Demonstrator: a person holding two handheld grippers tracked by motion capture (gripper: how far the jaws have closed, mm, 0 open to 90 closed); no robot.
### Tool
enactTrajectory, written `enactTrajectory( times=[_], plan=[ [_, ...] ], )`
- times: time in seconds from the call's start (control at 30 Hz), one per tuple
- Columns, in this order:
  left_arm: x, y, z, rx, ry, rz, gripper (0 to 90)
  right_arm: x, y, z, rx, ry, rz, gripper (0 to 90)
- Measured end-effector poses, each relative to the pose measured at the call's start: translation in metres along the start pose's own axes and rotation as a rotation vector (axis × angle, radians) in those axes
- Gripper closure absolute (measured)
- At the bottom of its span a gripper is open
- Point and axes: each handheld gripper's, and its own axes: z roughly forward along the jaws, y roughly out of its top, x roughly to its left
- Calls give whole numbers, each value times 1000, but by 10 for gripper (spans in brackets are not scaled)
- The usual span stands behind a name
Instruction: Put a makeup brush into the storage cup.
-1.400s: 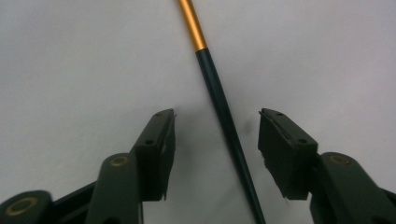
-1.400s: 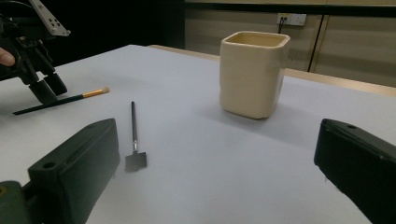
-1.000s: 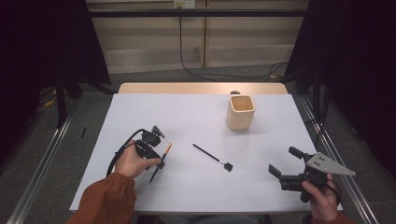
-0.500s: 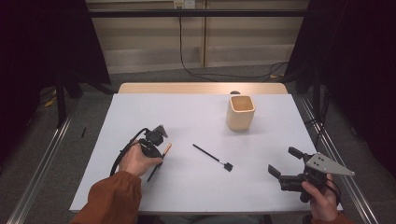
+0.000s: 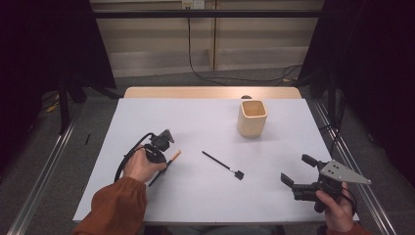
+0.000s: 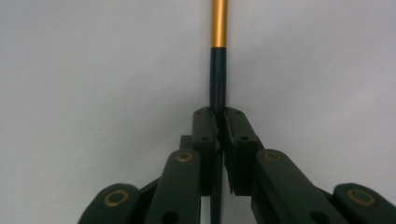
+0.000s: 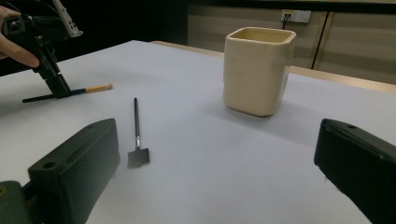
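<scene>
Left gripper (image 5: 165, 157), left of centre in the high view: jaws pressed together on the black handle of a thin brush (image 5: 166, 166), which lies flat on the table (image 5: 195, 205). In the left gripper view the round, smooth shaft (image 6: 217, 79) runs straight up from between the jaws, black near them, then a glossy gold-orange section toward the top edge. In the right gripper view, upper left, the same brush (image 7: 70, 93) rests on the surface with a pale orange tip, pinched by the left gripper (image 7: 56, 86).

Right gripper (image 5: 298, 171), lower right of the high view: jaws spread wide, nothing between them; a grey three-cornered plate sits on top. Its matte black, blocky jaws occupy the lower corners of the right gripper view.

Second brush (image 5: 222, 165), centre of the high view: slim black handle, flat square dark head, lying loose, apart from both grippers.

Cup (image 5: 252, 118), upper right of centre: cream, matte, squarish with rounded corners, upright, open top.

Table surface: plain, smooth, pale white sheet.
</scene>
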Motion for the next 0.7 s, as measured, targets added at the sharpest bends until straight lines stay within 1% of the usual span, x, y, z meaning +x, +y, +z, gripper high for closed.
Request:
enactTrajectory(
  times=[0.1, 0.17, 0.23, 0.37, 0.43, 0.53, 0.6, 0.63, 0.67, 0.7],
  plan=[
    [1, -1, -1, -5, -10, 3, 843, 0, 0, 0, 3, -3, 2, 0],
    [3, -1, -1, -9, -27, 0, 843, -1, 0, 0, 4, -4, 2, 0],
    [4, -2, -2, -11, -35, 5, 844, 0, 0, 0, 3, -3, 3, 0],
    [3, -1, -2, -16, -28, -4, 844, 0, 0, 0, 2, -3, 4, 0],
    [2, -1, -3, -17, -22, 0, 844, 0, 0, 1, 0, -1, 3, 0],
    [6, -3, -4, -33, -44, -11, 844, 0, 0, 0, -1, -2, 1, 0],
    [7, -5, -6, -54, -56, -12, 844, 0, 0, 0, -1, -2, 2, 0],
    [7, -5, -7, -60, -65, -2, 844, -1, 0, 1, 1, -2, 3, 0],
    [6, -6, -9, -78, -69, 1, 844, -1, 0, 1, 1, -3, 3, 0],
    [7, -7, -10, -85, -74, 2, 844, 0, 0, 1, 0, -3, 3, 0]
  ],
)
